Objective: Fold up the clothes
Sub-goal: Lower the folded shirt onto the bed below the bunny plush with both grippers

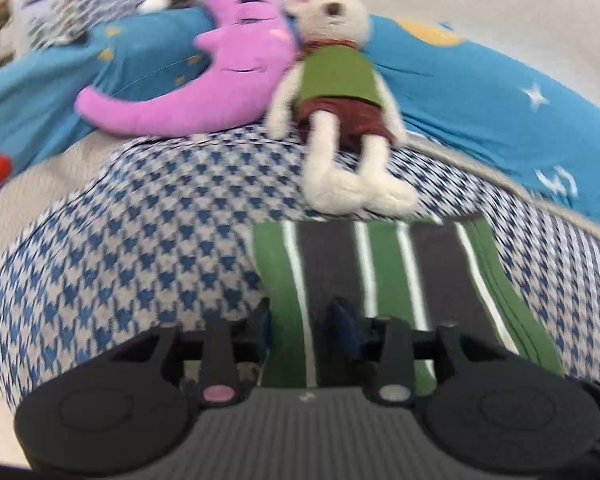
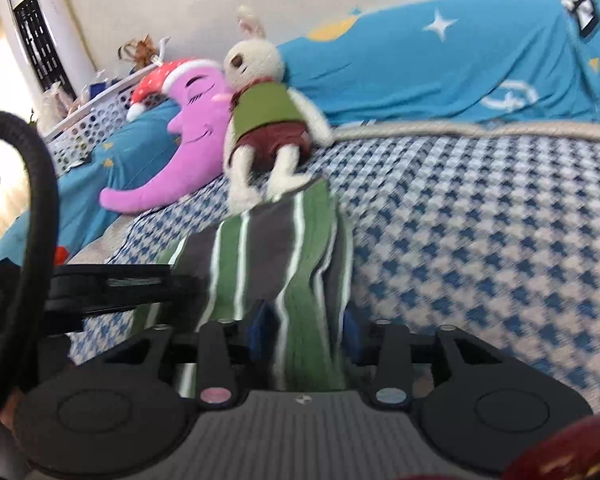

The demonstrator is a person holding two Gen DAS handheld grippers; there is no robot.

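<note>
While the striped cloth lies on the bed, both grippers' fingers stand apart around its near edge. Left gripper; right gripper. Toy rabbit at 12 o'clock.

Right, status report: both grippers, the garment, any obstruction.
Left gripper and right gripper open, straddling striped garment's near edge. Garment flat on checked blanket. Plush rabbit's feet at far edge.

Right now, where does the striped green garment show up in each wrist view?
Left wrist view: the striped green garment lies lower centre-right, running from the rabbit toy's feet down between the left gripper fingers.
Right wrist view: the garment lies centre, running down between the right gripper fingers.
Shared landmark: the rabbit toy, at the garment's far end.
</note>
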